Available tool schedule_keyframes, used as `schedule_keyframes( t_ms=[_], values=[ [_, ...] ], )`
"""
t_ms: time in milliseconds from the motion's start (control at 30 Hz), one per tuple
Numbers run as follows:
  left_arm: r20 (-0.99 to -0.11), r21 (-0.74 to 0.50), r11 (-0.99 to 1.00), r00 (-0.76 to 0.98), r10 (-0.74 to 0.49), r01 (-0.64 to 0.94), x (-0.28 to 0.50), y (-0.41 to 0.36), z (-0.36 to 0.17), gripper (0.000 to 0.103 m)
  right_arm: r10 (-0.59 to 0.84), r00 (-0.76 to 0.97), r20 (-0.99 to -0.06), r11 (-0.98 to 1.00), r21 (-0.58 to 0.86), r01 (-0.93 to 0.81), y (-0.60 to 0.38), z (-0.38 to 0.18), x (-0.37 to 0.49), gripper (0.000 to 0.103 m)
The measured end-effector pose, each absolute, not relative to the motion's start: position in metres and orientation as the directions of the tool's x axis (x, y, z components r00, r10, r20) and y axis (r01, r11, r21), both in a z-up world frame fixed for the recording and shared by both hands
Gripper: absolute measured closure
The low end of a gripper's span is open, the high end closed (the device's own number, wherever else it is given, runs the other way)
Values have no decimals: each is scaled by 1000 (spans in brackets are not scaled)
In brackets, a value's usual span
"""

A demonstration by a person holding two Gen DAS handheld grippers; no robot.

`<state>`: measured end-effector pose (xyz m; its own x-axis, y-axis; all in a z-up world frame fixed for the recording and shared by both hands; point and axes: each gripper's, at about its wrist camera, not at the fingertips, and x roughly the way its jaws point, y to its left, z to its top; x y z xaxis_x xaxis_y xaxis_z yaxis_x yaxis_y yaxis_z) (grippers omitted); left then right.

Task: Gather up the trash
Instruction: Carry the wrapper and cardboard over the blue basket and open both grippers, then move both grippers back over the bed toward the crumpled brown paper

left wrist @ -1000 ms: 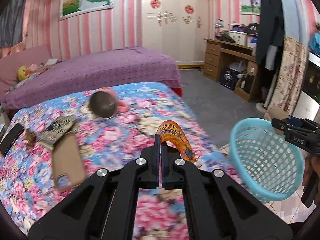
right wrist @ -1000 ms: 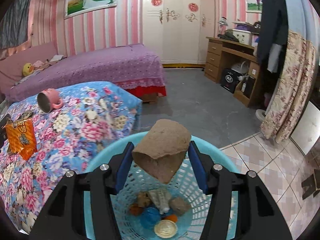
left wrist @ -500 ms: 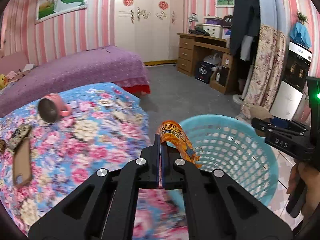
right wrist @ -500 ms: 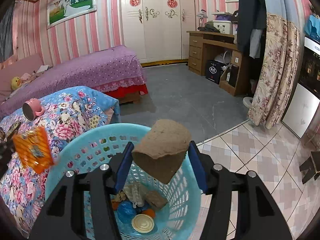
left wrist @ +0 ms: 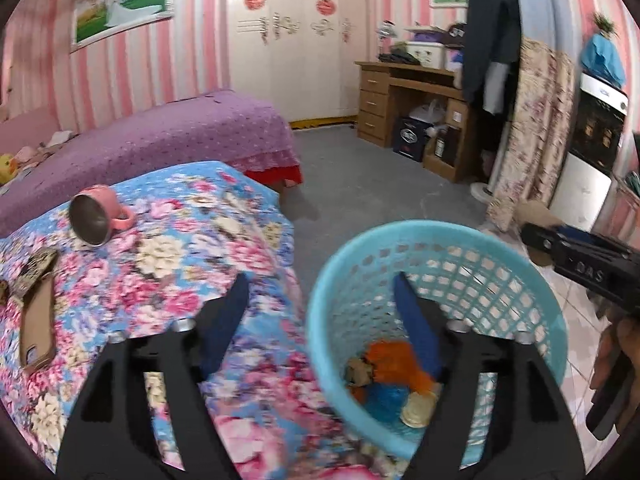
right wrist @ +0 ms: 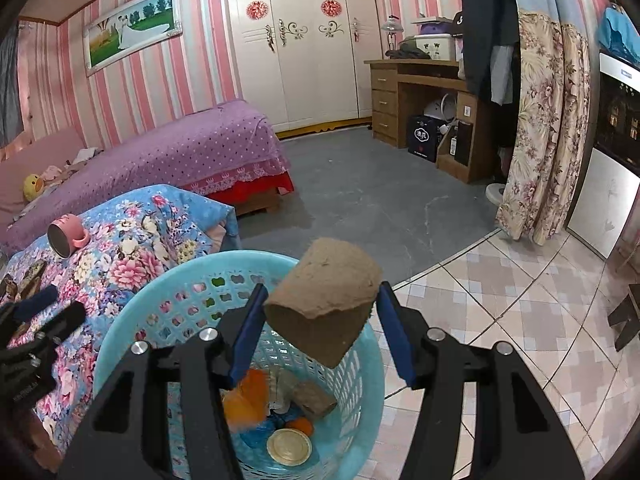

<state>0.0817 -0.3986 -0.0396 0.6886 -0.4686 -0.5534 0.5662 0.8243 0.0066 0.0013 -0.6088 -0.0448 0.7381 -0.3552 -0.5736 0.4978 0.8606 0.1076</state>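
Beside the floral bedspread (left wrist: 168,256), the blue basket (left wrist: 516,280) stands open-topped. Inside it lie an orange wrapper (left wrist: 394,364), a round metal lid (right wrist: 289,447), blue crumpled plastic (left wrist: 386,400), a small orange ball (right wrist: 301,426) and a brown cardboard tube (right wrist: 314,398). The left gripper (left wrist: 320,292) is spread wide, holding nothing, one finger over the bedspread and the other over the basket. The right gripper (right wrist: 320,312) is clamped on a second cardboard roll (right wrist: 326,312), held just above the basket's far rim. A pink mug (left wrist: 98,220) lies on its side on the bedspread. Legible text: "DAS" on the right gripper body in the left wrist view.
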Motion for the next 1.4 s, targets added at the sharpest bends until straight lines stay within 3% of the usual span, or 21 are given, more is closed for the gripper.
schedule_keyframes(
  t_ms=[67, 233, 500, 567, 700, 800, 1400],
  values=[
    [-534, 35, 845, 725, -436, 534, 85, -389, -37, 13, -357, 738, -573, 864, 99, 494, -607, -45, 3, 46],
    [-510, 55, 884, 775, -374, 463, 94, -364, -30, 6, -361, 735, -574, 872, 71, 484, -599, -44, 8, 44],
    [-511, 48, 908, 791, -336, 416, 103, -333, -25, 6, -368, 737, -566, 882, 38, 470, -583, -41, 15, 37],
    [-510, 48, 912, 795, -329, 408, 104, -325, -24, 6, -374, 740, -560, 884, 28, 467, -578, -39, 17, 26],
    [-501, 52, 918, 805, -318, 394, 105, -310, -20, 6, -376, 749, -545, 888, 20, 460, -569, -35, 18, 20],
    [-498, 50, 921, 809, -312, 386, 106, -301, -18, 6, -386, 747, -541, 884, 14, 467, -563, -34, 21, 8],
    [-473, 40, 949, 843, -257, 312, 135, -233, -5, 6, -417, 713, -564, 853, 27, 520, -533, -36, 51, 5]
  ],
)
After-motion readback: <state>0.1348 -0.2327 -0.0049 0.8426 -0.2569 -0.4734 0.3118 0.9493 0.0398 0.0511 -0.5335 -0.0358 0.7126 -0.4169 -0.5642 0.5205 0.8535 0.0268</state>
